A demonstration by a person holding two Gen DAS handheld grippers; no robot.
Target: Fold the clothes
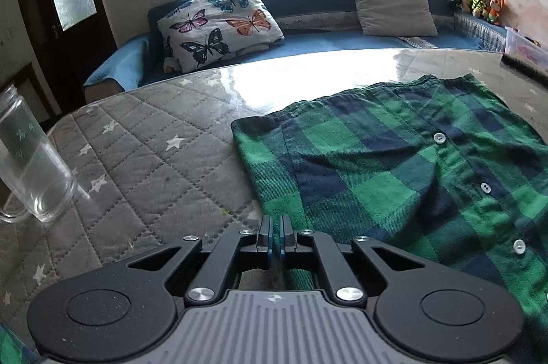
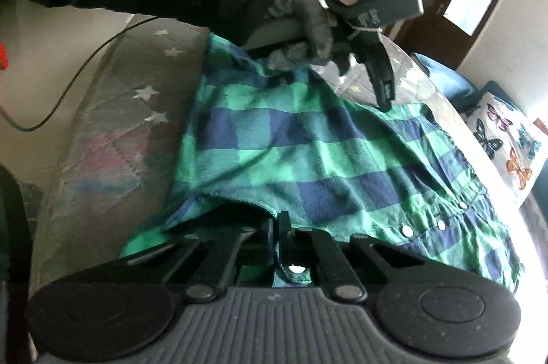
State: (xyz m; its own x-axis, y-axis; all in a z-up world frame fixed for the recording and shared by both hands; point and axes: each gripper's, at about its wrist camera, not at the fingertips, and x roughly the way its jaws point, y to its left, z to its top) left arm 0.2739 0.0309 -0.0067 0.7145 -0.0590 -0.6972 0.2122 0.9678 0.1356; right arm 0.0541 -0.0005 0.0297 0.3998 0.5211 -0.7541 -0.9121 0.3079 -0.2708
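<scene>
A green and navy plaid button shirt (image 1: pixel 404 165) lies on the quilted grey table cover (image 1: pixel 137 158). My left gripper (image 1: pixel 275 227) is shut at the shirt's near left edge, with plaid cloth passing between and under its fingers. In the right wrist view the shirt (image 2: pixel 308 151) is spread out, and my right gripper (image 2: pixel 276 227) is shut on a fold of its near edge, with a buttoned strip hanging between the fingers. The left gripper (image 2: pixel 383 90), held by a gloved hand, touches the shirt's far side there.
A clear glass mug (image 1: pixel 27 158) stands at the table's left edge. A blue sofa with a butterfly pillow (image 1: pixel 219 21) and a beige cushion (image 1: pixel 394 4) runs behind the table. A black cable (image 2: pixel 68 83) crosses the cover. A dark bar (image 1: pixel 524 66) lies at the far right.
</scene>
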